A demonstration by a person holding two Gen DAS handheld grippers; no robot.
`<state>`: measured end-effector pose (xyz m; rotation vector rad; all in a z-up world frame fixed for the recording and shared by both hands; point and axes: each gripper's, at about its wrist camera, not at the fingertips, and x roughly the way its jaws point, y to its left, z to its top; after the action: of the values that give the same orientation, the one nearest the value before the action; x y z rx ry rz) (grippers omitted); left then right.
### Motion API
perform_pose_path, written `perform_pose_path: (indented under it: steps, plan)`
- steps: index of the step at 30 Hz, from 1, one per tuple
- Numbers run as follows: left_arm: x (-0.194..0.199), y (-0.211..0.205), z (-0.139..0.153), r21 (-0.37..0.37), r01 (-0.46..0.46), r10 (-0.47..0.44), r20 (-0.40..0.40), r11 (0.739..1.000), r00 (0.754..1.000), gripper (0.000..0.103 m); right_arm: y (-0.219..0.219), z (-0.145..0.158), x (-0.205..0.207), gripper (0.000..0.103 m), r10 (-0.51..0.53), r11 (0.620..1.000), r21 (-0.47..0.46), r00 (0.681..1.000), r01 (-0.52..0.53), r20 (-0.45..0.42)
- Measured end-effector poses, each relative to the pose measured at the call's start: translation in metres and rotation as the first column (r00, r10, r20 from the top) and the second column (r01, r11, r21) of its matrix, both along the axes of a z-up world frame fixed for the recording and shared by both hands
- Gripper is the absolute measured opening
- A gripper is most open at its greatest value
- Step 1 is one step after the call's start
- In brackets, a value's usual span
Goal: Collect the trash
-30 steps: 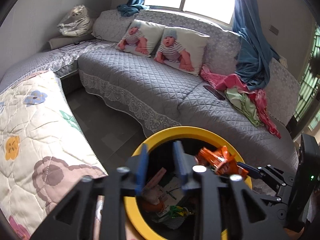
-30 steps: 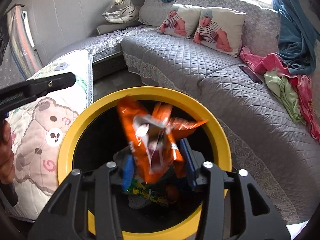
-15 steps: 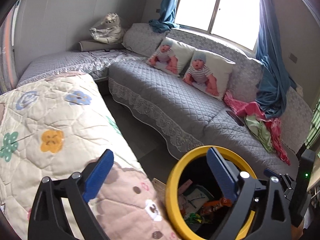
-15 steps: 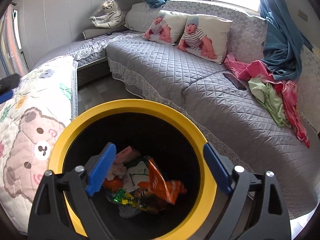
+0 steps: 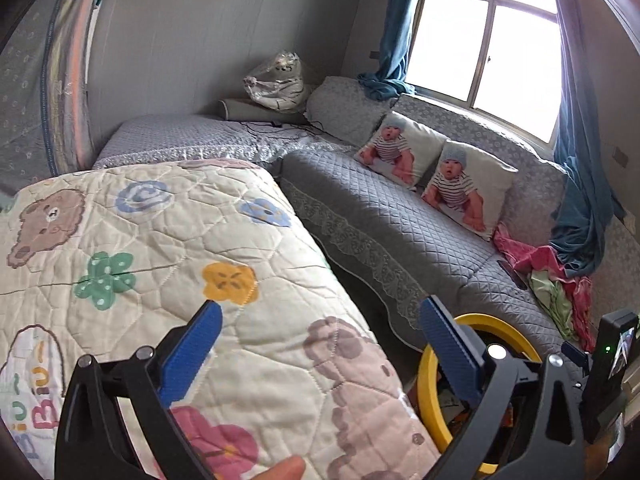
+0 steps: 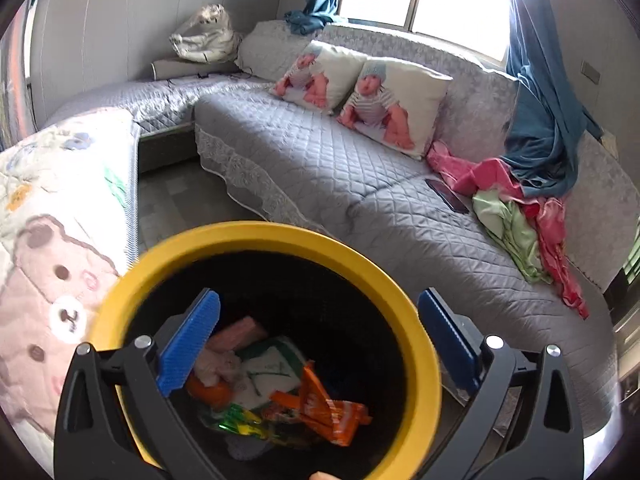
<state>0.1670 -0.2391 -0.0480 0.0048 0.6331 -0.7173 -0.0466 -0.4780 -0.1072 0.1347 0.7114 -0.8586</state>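
Observation:
A black trash bin with a yellow rim stands right below my right gripper, which is open and empty above it. Inside lie an orange snack wrapper, a white and green packet, a pink piece and other scraps. My left gripper is open and empty over the cartoon-print quilt. The bin rim shows behind its right finger. The right gripper's body shows at the right edge.
A grey quilted corner sofa runs along the back with two baby-print pillows, a dark phone, and pink and green clothes. A strip of floor lies between quilt and sofa. A blue curtain hangs at right.
My right gripper opened and the orange wrapper dropped into the bin. My left gripper opened wide and swung up and left, away from the bin and over the quilt.

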Motion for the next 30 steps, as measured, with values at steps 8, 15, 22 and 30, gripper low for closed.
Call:
perform_pose_path:
  steps: [8,15,22,30]
  plan:
    - [0.013,0.076,0.009,-0.019,-0.143,0.143,0.028,0.990,0.989,0.095,0.043,0.027,0.022,0.095,0.089,0.995,-0.046,0.993,-0.085,0.083]
    - [0.007,0.127,0.018,-0.015,-0.247,0.248,0.087,0.969,0.965,0.095,0.100,0.046,0.052,0.095,0.223,0.974,-0.077,0.967,-0.214,0.123]
    - [-0.011,0.167,0.024,-0.003,-0.348,0.344,0.148,0.938,0.927,0.095,0.160,0.058,0.078,0.095,0.368,0.930,-0.063,0.913,-0.363,0.175]
    - [-0.039,0.205,0.025,0.008,-0.397,0.389,0.180,0.918,0.904,0.095,0.220,0.074,0.083,0.095,0.476,0.879,-0.092,0.851,-0.468,0.220]
